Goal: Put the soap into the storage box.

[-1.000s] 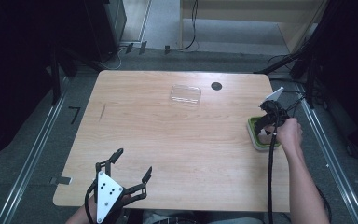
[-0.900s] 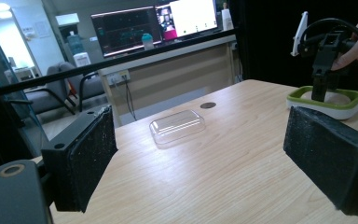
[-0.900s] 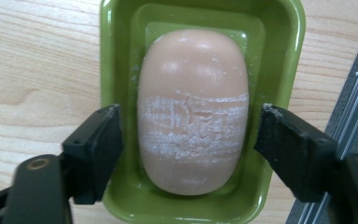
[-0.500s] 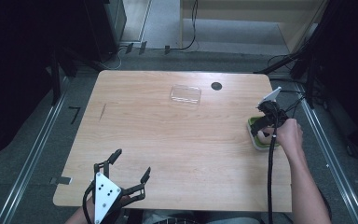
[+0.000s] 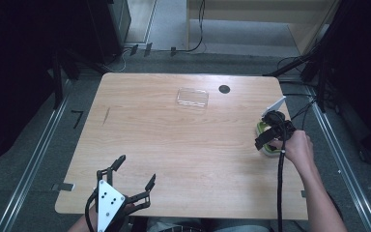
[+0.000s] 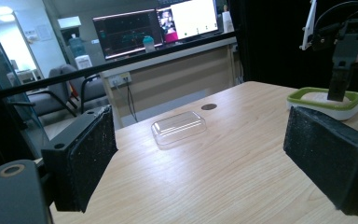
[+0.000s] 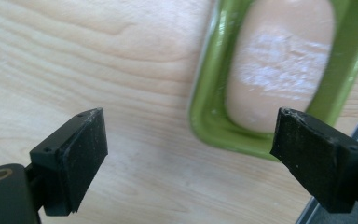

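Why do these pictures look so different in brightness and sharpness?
High view: lit table, floor around it nearly black. Left gripper view: clear lid glints, bright monitors wash out. Right gripper view: very close, so the green-rimmed dish looks soft and its pale inside glares.

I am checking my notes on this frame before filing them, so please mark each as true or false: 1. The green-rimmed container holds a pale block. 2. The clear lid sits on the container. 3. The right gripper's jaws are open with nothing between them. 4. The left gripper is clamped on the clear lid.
1. True: the green-rimmed container holds a pale block.
2. False: the clear lid lies apart on the table, near a dark round hole.
3. True: the right gripper has just opened and grips nothing.
4. False: the left gripper is open at the table's near edge, far from the lid.
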Available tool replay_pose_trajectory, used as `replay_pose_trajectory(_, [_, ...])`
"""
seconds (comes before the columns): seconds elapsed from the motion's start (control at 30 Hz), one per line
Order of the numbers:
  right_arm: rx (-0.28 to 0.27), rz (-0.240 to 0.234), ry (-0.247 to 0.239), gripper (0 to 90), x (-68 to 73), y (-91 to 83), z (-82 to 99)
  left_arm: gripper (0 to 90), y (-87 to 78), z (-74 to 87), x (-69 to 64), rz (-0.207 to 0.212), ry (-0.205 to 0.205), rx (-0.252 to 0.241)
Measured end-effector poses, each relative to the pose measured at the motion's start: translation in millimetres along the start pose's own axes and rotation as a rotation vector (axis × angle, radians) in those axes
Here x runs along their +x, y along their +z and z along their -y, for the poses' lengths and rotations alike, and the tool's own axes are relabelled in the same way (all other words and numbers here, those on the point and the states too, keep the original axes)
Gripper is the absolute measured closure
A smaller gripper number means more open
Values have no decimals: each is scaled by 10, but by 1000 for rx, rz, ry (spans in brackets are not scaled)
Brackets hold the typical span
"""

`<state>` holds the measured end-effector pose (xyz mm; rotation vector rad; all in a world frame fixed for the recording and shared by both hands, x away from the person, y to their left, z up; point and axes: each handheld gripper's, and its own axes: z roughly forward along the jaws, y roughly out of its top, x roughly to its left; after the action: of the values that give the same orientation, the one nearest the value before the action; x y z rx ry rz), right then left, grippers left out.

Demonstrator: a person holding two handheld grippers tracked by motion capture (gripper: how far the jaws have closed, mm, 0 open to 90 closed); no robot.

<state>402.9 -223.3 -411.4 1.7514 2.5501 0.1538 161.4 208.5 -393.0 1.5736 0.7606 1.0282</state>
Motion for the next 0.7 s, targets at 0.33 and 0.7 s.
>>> replay_pose_trajectory(0.33, [26,-20,-94,111,316,74,257,99,10,-2,-7,3,0,-1])
replay_pose_trajectory(0.7, [26,-34,-157,113,579,136,518,99,23,-2,-11,7,1,0])
